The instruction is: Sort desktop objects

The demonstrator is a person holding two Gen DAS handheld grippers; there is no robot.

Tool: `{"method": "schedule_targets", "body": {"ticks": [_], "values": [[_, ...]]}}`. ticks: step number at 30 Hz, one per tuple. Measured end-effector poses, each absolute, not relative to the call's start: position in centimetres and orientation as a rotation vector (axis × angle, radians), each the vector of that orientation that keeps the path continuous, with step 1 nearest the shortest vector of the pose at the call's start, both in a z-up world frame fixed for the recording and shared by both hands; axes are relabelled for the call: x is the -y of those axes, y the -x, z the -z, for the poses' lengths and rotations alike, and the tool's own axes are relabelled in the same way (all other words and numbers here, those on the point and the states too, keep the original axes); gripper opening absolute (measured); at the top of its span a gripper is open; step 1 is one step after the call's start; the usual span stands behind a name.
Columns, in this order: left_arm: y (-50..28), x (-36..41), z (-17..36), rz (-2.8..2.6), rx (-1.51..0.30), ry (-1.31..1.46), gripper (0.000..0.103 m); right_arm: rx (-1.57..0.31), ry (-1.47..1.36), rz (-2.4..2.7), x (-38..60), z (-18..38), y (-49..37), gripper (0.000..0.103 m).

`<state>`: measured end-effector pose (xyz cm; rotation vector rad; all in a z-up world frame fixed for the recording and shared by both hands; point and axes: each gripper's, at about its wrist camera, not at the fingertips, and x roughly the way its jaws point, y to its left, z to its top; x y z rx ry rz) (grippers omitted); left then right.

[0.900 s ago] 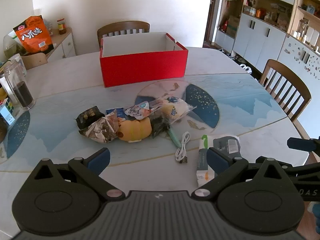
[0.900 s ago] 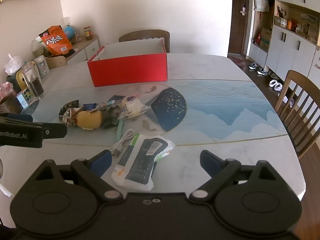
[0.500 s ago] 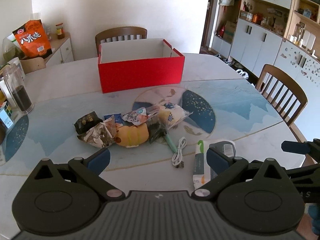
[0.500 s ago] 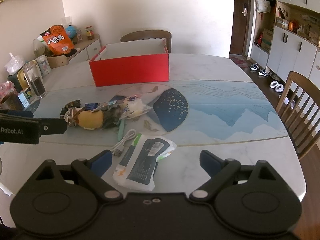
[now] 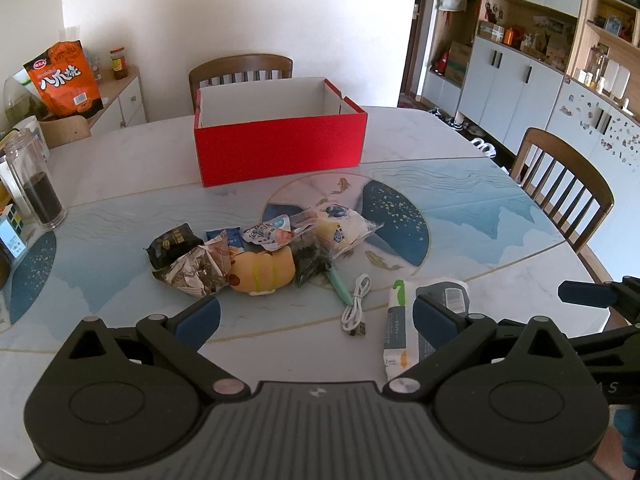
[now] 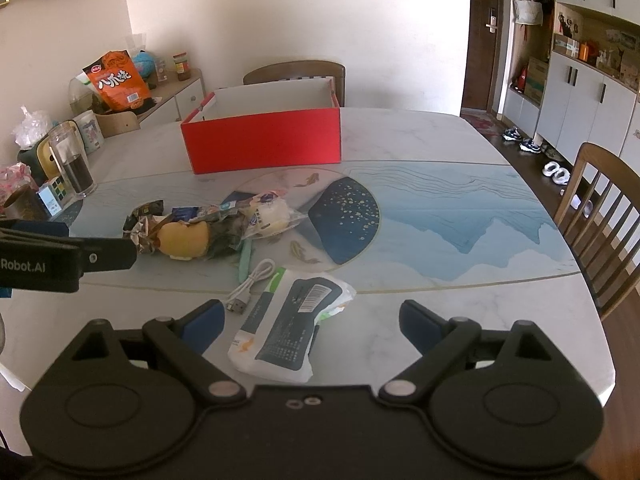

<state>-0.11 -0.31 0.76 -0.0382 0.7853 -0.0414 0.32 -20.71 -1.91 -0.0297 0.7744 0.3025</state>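
Observation:
An open red box [image 5: 280, 146] [image 6: 262, 142] stands on the far half of the table. In front of it lies a heap: a yellow plush toy [image 5: 262, 270] [image 6: 184, 240], a crumpled foil wrapper [image 5: 194, 272], a dark snack pack [image 5: 172, 242], a bagged bun [image 5: 340, 230] [image 6: 270, 216], a green pen [image 5: 340, 282] and a white USB cable [image 5: 356, 304] [image 6: 250, 286]. A tissue pack [image 5: 400, 328] [image 6: 290, 322] lies nearest. My left gripper [image 5: 316, 316] hovers open above the near table, empty. My right gripper [image 6: 312, 320] is open over the tissue pack, not touching it.
A glass jar of dark grains [image 5: 38, 186] and a small cube box [image 5: 12, 230] stand at the left edge. An orange snack bag [image 5: 64, 80] sits on a side cabinet. Wooden chairs stand behind the box [image 5: 240, 70] and at the right [image 5: 568, 184].
Both grippers have drawn back and risen a little, so the heap and box look slightly smaller and farther. Nothing was picked up or moved on the table.

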Motion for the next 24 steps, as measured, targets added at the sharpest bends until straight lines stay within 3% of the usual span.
{"method": "schedule_targets", "body": {"ticks": [14,24], "values": [[-0.2,0.6,-0.9,0.021,-0.754,0.034,0.103,-0.771,0.014,-0.37,21.0,1.8,-0.7,0.084],[-0.2,-1.1,-0.3,-0.082,-0.719,0.05,0.103,-0.745,0.047,-0.411,20.8,2.5,-1.0,0.084]]}}
